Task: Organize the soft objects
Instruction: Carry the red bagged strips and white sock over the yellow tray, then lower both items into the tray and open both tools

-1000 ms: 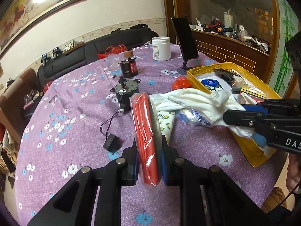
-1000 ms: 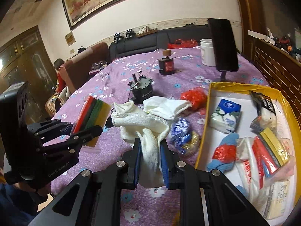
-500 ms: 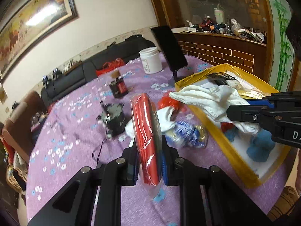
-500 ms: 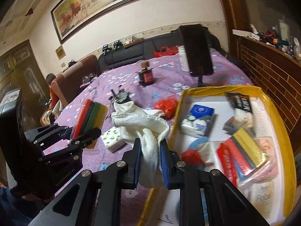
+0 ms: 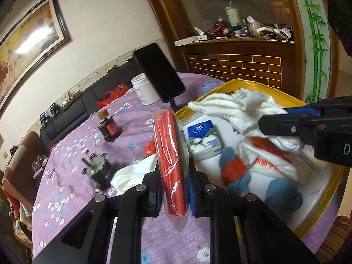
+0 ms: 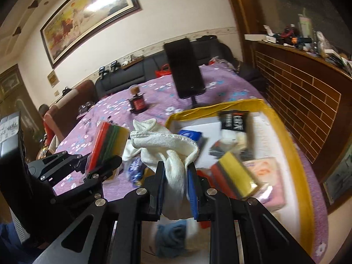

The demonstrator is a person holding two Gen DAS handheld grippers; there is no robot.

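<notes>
My left gripper (image 5: 173,194) is shut on a plastic-wrapped pack of sponge cloths (image 5: 170,151), red on this side; the right wrist view shows the sponge pack (image 6: 110,146) with red, green and yellow layers, just left of the box. My right gripper (image 6: 175,186) is shut on a white towel (image 6: 167,145), which hangs over the yellow box (image 6: 292,154). From the left wrist view the towel (image 5: 237,110) drapes above the box (image 5: 316,224) and its contents. Inside lie a tissue pack (image 5: 204,136), blue-and-red socks (image 5: 233,169), a second sponge pack (image 6: 235,171) and other packets.
A purple flowered tablecloth (image 5: 72,176) covers the table. On it stand a phone on a stand (image 6: 184,68), a white jar (image 5: 145,90), a small red device (image 6: 137,103), a black motor part (image 5: 96,167) and another white cloth (image 5: 134,173). A brick counter (image 6: 303,92) runs at right.
Both grippers have carried their loads rightward: the towel now hangs over the yellow box instead of over the table, and the sponge pack has come up to the box's left edge. Both grips are unchanged.
</notes>
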